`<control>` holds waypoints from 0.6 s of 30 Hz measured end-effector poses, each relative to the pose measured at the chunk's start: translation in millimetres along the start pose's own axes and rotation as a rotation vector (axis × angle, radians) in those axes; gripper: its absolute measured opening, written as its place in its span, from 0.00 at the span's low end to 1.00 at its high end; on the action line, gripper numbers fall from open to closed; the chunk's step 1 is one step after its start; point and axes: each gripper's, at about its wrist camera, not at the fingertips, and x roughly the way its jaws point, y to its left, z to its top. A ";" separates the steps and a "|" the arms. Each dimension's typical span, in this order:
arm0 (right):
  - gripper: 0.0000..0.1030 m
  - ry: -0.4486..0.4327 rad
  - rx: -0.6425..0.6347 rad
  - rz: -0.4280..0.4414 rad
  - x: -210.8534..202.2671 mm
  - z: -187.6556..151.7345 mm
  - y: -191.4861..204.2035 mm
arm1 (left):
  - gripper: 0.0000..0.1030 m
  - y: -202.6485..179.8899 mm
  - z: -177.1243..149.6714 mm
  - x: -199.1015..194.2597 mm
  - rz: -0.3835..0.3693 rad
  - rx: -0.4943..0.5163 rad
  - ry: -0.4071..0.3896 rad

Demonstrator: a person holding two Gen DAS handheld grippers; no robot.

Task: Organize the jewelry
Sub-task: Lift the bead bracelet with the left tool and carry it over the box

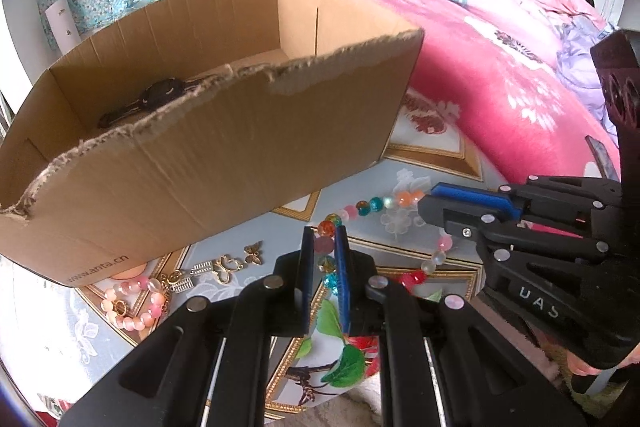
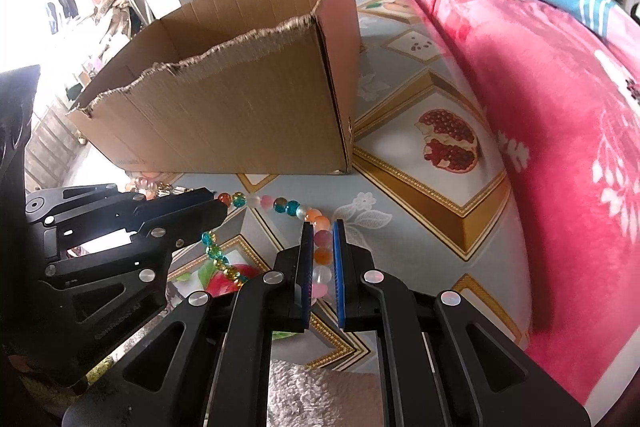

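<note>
1. Left wrist view: my left gripper (image 1: 325, 235) is pinched narrow on the colourful bead necklace (image 1: 372, 203), beads caught between its blue pads.
2. My right gripper (image 2: 320, 227) is clamped on the same strand's pink and orange beads.
3. Necklace lies on the patterned cloth (image 2: 400, 163), just before the cardboard box (image 1: 224, 155).
4. Pink bead bracelet (image 1: 132, 303) and gold charms (image 1: 224, 267) sit beside the box.

Bright daylight, fisheye-warped, dark-vignetted edges
</note>
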 end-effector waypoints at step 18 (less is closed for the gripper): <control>0.07 -0.285 -0.117 -0.033 -103.0 16.9 32.5 | 0.09 3.4 16.8 -115.2 -0.093 -0.005 -0.265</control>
